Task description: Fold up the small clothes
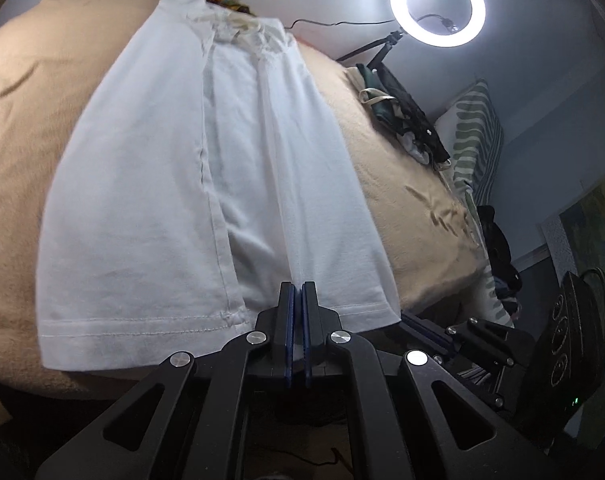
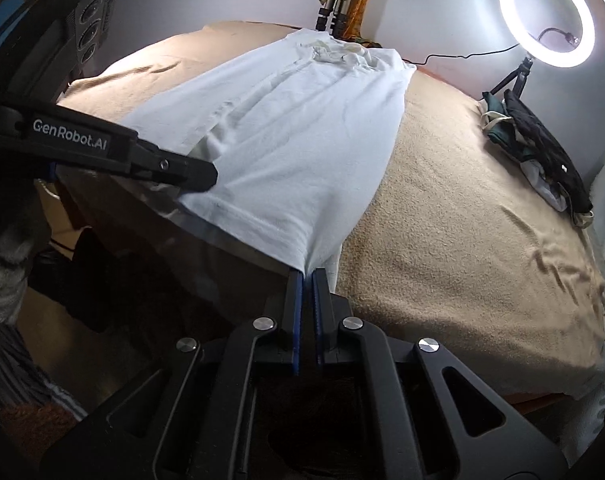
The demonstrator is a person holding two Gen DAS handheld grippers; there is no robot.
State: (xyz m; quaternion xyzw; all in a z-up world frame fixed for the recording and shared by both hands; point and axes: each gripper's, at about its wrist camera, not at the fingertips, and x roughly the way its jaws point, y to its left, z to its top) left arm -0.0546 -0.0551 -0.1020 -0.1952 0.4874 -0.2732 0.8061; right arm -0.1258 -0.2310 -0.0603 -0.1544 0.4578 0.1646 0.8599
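A white T-shirt point(image 1: 174, 184) lies stretched lengthwise on a bed covered with a tan blanket point(image 2: 442, 216), its collar at the far end near the wall and its hem at the near edge. Both sides look folded inward, so it forms a long narrow strip.

The left claw point(image 1: 298, 286) is closed on the hem near the middle of the strip, and a taut crease runs from its tips up the cloth. In the right wrist view the left claw point(image 2: 206, 176) reaches in from the left and meets the shirt's near left corner.

The right claw point(image 2: 307, 274) is closed on the near right corner of the hem, where the fabric bunches into a pinch between its blue-lined fingers point(image 2: 298, 312).

A lit ring light point(image 2: 546, 14) stands on a small tripod at the far right of the bed. A heap of dark clothes point(image 2: 542, 152) sits on the blanket near it, well apart from the shirt.
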